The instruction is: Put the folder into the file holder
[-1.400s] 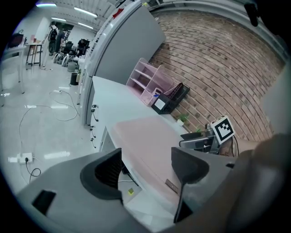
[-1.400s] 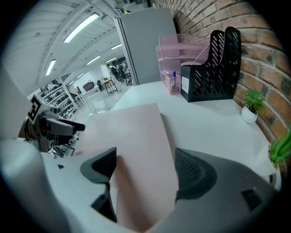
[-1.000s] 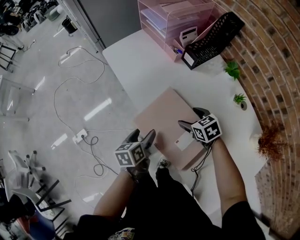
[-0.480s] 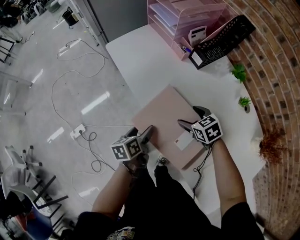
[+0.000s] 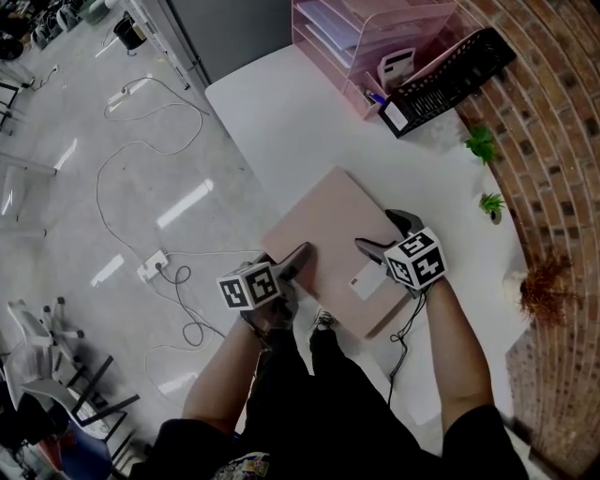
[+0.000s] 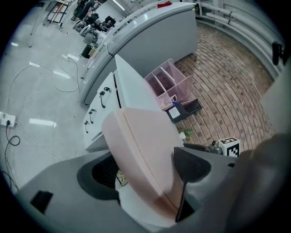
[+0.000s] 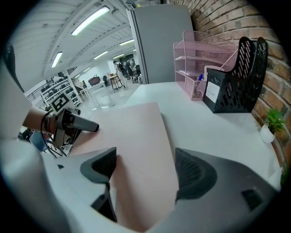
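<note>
At the far end of the white table (image 5: 281, 122) stands a black file holder (image 5: 448, 77). Its inside looks dark, and I cannot tell what is in it. Just beside it is a pink rack (image 5: 356, 28) with trays. A little box at the front of the rack holds a blue pen (image 5: 376, 97) and a white thing (image 5: 397, 67).

The pink folder (image 5: 323, 230) lies flat on the near part of the table, well apart from the file holder. Its long sides run along the table's edge. One short end points to the rack and the file holder, and the other points to the person. A white label (image 5: 367, 281) is on the near end. The folder's left corner sticks out past the table edge.

The left gripper (image 5: 284, 255) has its jaws apart, with the folder's left edge between them. One jaw touches the top of the folder. The right gripper (image 5: 378, 232) has its jaws apart too, and they sit over the near end of the folder.

A second ago the left gripper was off to the side of the folder. Now it has moved in over the edge. The right gripper and the folder are in the same place as before.
</note>
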A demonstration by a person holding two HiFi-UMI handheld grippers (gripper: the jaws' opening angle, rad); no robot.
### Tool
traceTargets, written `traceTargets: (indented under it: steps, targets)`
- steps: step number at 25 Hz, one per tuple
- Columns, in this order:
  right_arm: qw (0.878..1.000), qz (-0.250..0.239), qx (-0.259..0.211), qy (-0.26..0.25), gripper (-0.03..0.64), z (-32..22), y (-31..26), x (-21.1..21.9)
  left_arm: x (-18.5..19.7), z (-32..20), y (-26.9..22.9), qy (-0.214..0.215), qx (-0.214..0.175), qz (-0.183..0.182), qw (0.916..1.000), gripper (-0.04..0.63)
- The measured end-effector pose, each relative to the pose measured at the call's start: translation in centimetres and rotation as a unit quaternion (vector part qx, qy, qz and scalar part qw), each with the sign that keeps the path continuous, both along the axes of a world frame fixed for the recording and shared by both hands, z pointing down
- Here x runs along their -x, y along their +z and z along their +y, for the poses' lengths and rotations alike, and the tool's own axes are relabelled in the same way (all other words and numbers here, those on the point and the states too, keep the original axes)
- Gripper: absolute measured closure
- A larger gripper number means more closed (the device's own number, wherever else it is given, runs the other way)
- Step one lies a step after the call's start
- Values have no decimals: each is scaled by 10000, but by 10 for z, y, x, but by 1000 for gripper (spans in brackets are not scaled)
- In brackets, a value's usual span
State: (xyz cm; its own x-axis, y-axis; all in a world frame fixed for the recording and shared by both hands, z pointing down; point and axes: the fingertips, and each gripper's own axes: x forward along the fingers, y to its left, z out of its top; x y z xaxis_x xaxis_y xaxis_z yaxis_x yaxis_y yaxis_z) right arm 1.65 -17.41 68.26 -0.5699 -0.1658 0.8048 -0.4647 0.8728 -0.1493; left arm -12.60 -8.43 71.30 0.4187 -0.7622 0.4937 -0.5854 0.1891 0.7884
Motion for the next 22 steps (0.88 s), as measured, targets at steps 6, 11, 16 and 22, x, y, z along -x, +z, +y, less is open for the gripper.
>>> traceTargets:
  steps: [6,11,16,22]
  targets:
    - [9999,-37,-27,91,204,-3,0,7,7,-12,-5,66,-36,228,9997,232]
    - [9993,-221,-61,297,204,-6,-5,14,21,-20,-21,-49,-175,188,9997,267]
    - [9950,-725,-21,694,204,-16,-15,18,38,-37,-53,-151,-504,88,9986,331]
    - [9841,-1305,281,1174,204,-23,-31,20,46,-59,-97,29,-996,-186,9948,365]
